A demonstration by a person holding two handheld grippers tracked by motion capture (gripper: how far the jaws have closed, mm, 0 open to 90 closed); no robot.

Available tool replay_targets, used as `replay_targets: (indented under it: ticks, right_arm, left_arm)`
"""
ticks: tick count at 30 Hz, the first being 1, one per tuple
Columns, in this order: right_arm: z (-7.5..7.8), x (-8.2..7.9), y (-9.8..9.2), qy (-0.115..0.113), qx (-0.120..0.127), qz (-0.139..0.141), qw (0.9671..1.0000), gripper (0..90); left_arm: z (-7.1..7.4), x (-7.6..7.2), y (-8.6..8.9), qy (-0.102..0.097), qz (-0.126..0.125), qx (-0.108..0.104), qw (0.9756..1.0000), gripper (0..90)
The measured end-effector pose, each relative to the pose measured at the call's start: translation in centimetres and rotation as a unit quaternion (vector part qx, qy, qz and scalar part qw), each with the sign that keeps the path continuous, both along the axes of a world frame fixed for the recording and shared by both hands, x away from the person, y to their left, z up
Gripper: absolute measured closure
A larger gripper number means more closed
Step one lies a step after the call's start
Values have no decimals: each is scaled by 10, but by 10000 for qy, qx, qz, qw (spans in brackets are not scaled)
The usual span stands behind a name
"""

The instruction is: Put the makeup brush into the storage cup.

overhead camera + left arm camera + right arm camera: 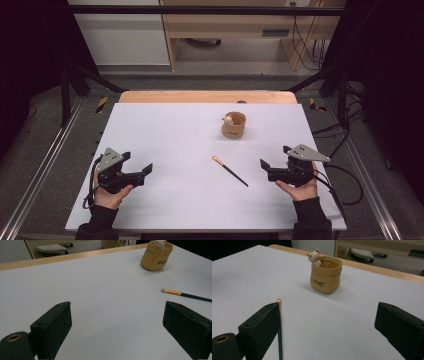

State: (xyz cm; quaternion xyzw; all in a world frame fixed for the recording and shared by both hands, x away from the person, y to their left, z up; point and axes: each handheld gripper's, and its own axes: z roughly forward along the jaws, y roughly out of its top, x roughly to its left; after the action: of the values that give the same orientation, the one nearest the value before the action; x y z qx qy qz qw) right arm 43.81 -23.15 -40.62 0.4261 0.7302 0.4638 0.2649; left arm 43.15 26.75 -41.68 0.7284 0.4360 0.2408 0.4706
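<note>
A tan sack-shaped pot [233, 125] with a small bear figure on its rim stands upright right of the table's middle. A thin makeup brush [230, 171] with a black handle, gold ferrule and pale tip lies flat in front of it. My left gripper [137, 163] rests low at the front left, open and empty, well left of the brush. My right gripper [275, 156] is open and empty just right of the brush's handle end. The left gripper view has the pot [157, 256] and brush [186, 295] at its right. In the right gripper view the pot [326, 275] stands ahead and the brush [279, 325] runs beside the left jaw.
A white board [165, 130] covers the table, with a wooden edge [207, 96] at the far side. Metal rails [45, 160] flank the table, cables [345, 185] lie at the right, and shelving stands beyond on the floor.
</note>
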Motion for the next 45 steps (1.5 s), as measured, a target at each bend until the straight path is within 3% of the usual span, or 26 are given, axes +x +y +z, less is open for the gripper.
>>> replay_targets:
  ticks: [21,41,45]
  right_arm:
    - [8,7,24,167,-280,189,9993,89]
    - [16,21,54,467,-610,494,9958,98]
    - [16,24,59,534,-799,560,9938,113]
  left_arm:
    - [-4,3,0,81,-12,49,10000,83]
    - [-5,4,0,103,-36,74,9999,82]
    - [-5,4,-1,109,-35,75,9999,83]
